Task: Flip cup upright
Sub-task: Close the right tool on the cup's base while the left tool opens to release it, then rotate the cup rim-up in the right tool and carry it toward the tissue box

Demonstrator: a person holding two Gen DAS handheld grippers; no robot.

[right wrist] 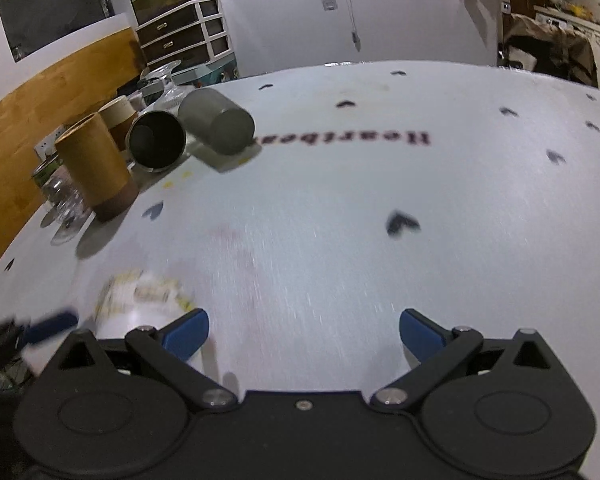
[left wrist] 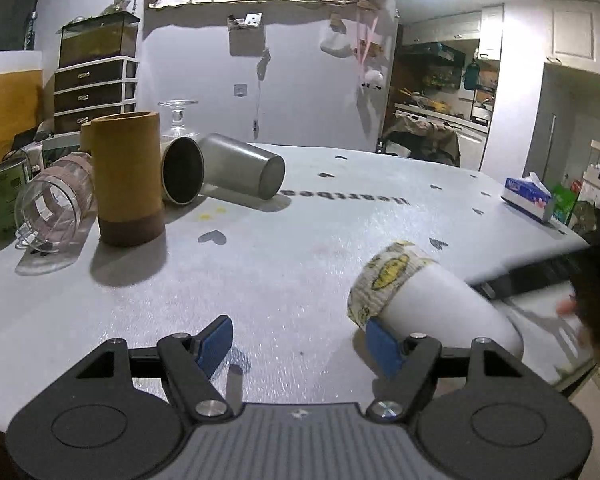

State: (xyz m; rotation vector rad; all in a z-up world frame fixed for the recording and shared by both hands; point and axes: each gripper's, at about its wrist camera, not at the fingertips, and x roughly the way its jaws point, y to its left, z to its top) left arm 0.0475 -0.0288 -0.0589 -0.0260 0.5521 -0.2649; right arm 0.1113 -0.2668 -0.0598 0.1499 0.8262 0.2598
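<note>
A: Presently, item one: white cup (left wrist: 440,304) with a yellow-patterned wrap at one end, lying on its side on the near right of the white table (left wrist: 300,248), wrapped end pointing far-left.

B: Left gripper (left wrist: 300,340)?

A: Blue-padded jaws spread wide, holding nothing. In the left wrist view its right pad sits just under the wrapped end of the cup; actual contact cannot be told.

B: Right gripper (right wrist: 304,332)?

A: Likewise spread wide and holding nothing, over bare table. The cup (right wrist: 140,300) appears blurred at its near left.

B: Remaining stock?

A: Far left group: tan cylindrical canister (left wrist: 126,178), upright; clear glass jar (left wrist: 54,210), on its side; two steel tumblers, one showing its mouth (left wrist: 183,170), one showing its base (left wrist: 244,166), both on their sides. Tissue box (left wrist: 528,198), far right edge.
</note>
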